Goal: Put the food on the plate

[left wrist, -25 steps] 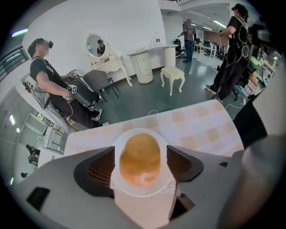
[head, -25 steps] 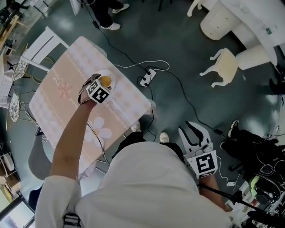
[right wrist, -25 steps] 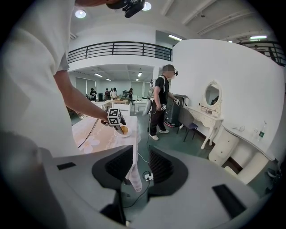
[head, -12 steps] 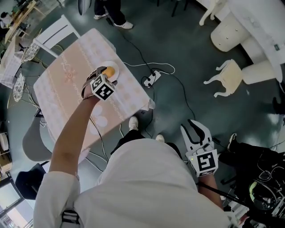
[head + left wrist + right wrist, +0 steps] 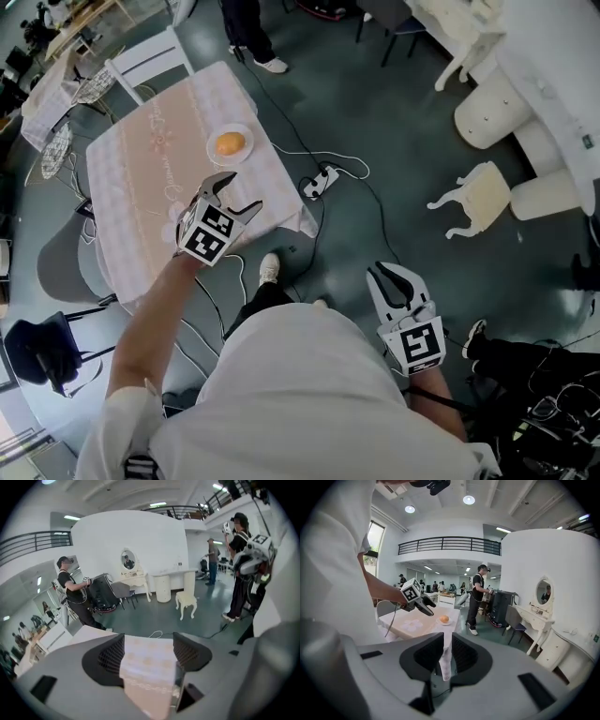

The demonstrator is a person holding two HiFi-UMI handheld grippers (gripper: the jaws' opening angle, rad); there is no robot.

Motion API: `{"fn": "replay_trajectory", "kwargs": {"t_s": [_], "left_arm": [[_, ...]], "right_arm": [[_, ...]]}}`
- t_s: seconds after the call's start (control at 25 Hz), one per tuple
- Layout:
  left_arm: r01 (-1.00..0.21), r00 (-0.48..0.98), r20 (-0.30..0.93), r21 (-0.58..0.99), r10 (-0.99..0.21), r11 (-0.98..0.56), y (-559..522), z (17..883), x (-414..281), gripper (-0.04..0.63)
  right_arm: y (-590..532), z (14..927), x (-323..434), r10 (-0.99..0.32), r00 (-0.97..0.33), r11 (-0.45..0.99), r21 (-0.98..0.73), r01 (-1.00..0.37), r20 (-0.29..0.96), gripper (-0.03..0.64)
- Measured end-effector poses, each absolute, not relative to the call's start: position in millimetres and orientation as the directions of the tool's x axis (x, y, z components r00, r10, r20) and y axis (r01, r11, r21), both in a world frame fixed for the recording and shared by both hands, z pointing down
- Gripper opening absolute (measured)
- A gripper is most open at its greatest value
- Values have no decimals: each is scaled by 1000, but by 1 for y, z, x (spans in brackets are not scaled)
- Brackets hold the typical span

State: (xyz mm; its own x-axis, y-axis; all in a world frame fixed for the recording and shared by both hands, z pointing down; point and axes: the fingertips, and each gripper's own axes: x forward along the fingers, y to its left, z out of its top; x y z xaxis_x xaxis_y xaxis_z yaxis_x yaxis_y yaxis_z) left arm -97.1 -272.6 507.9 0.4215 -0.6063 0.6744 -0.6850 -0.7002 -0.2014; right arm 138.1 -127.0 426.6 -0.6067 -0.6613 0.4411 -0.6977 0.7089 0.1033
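Observation:
A round orange piece of food (image 5: 230,143) lies on a small white plate (image 5: 214,153) near the far right edge of the pink-clothed table (image 5: 141,187). My left gripper (image 5: 237,194) hangs open and empty over the table's near right part, well short of the plate. Between its wide jaws (image 5: 149,656) only the tablecloth shows. My right gripper (image 5: 392,277) is held low by my right side, off the table, above the floor. Its jaws (image 5: 447,656) are closing with nothing between them. From the right gripper view, the food (image 5: 444,619) and the left gripper (image 5: 425,606) show at a distance.
A power strip and cables (image 5: 319,173) lie on the floor beside the table. A white chair (image 5: 150,61) stands behind the table, and a small white stool (image 5: 478,202) off to the right. People (image 5: 72,595) stand around the room.
My left gripper has drawn back from the plate toward me, leaving the food on the plate. The right gripper's jaws look narrower than before.

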Motion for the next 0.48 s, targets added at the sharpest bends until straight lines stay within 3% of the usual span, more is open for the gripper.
{"fn": "replay_trajectory", "kwargs": {"t_s": [0.2,0.4,0.48], "left_arm": [[-775,558,513,40,-653,-631,-176,457,-62,224],[-815,550,437,95,-712,-571,-93,424,-49,27],[-814,560,424,118,-712,-569,-67,417,-45,11]], "right_arm": [[-93,438,137,-550,-704,807,71,-586,449,32],[-67,453,122,-437,-765,881,55,-469,473,23],[-60,451,112,-415,-780,895,59,-441,468,21]]}}
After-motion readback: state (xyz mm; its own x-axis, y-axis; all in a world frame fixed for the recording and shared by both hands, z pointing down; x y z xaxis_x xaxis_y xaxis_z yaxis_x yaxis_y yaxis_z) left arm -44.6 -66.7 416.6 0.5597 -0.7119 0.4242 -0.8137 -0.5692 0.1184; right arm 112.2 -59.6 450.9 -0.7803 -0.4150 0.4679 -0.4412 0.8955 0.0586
